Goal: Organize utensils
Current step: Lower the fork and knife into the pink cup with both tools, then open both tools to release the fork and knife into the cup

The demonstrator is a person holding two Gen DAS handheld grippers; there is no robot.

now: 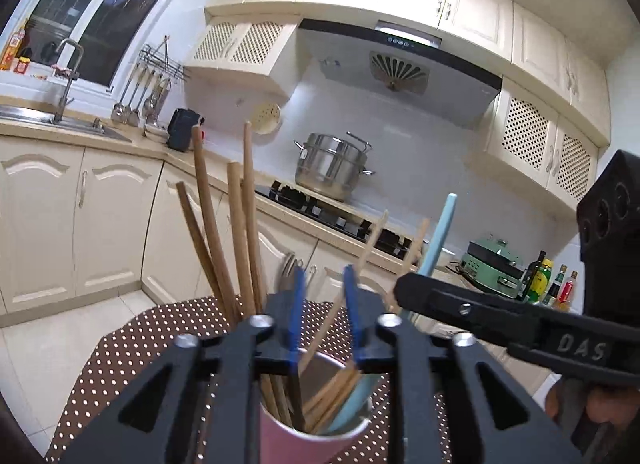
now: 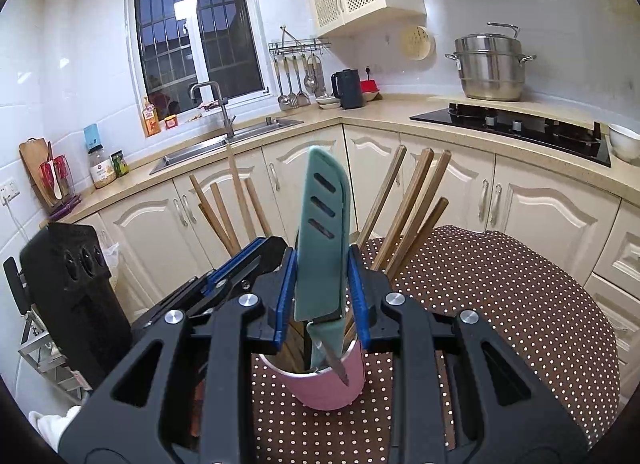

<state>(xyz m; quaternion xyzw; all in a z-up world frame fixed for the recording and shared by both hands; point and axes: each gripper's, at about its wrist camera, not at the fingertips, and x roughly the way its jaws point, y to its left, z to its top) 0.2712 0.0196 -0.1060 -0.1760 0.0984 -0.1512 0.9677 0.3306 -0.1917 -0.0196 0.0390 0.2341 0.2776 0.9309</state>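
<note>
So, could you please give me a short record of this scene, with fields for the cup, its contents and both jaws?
surface: brown dotted tablecloth
container: pink cup, upright
contents: wooden chopsticks, leaning outward
left gripper: jaws open above the cup
right gripper: jaws shut on teal sheath, upright over the cup

steel steamer pot, black kettle, sink

Both wrist cameras look from close above along their own fingers, the left towards the stove, the right towards the sink, and share the pink cup.
</note>
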